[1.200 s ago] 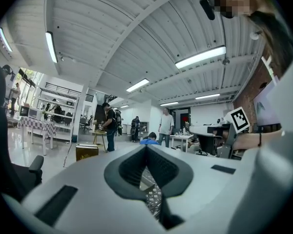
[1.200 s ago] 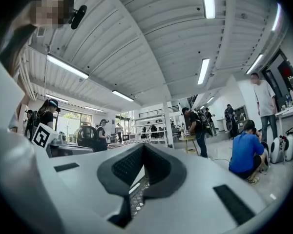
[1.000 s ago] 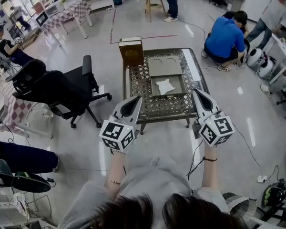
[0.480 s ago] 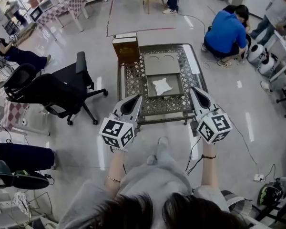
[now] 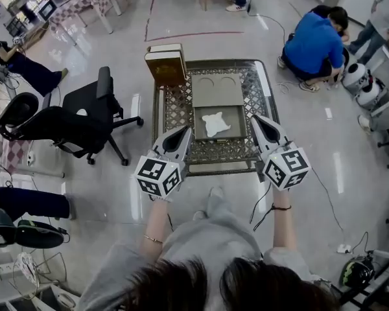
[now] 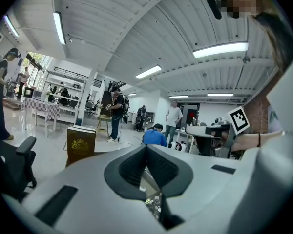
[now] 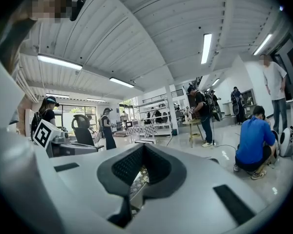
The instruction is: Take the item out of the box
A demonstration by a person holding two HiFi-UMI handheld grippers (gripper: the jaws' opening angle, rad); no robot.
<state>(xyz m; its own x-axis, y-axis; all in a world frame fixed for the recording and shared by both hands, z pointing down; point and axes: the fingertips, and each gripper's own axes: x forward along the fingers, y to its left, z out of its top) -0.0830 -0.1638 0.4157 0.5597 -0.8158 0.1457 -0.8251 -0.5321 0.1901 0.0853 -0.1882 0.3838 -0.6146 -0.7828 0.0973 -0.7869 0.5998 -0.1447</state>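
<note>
A flat grey box (image 5: 198, 133) lies open on the lattice-topped low table (image 5: 175, 105), its lid (image 5: 218, 91) folded back toward the far side. In the box's near half lies a crumpled white item (image 5: 214, 123). My left gripper (image 5: 184, 132) hovers over the table's near left part, level with the box's near half. Its jaws are shut and hold nothing. At the table's near right, beside the box's right edge, my right gripper (image 5: 254, 119) is also shut and holds nothing. Both gripper views look along shut jaws, left (image 6: 146, 147) and right (image 7: 144, 147), across the room.
A brown carton (image 5: 165, 63) stands upright at the table's far left corner, also the brown carton (image 6: 81, 147). A black office chair (image 5: 84, 112) stands left of the table. A person in blue (image 5: 314, 44) crouches at the far right. Cables run over the floor at the right.
The person has stepped closer to the table, so the table and box now sit nearer under the grippers. Both grippers keep the same pose and stay shut.
</note>
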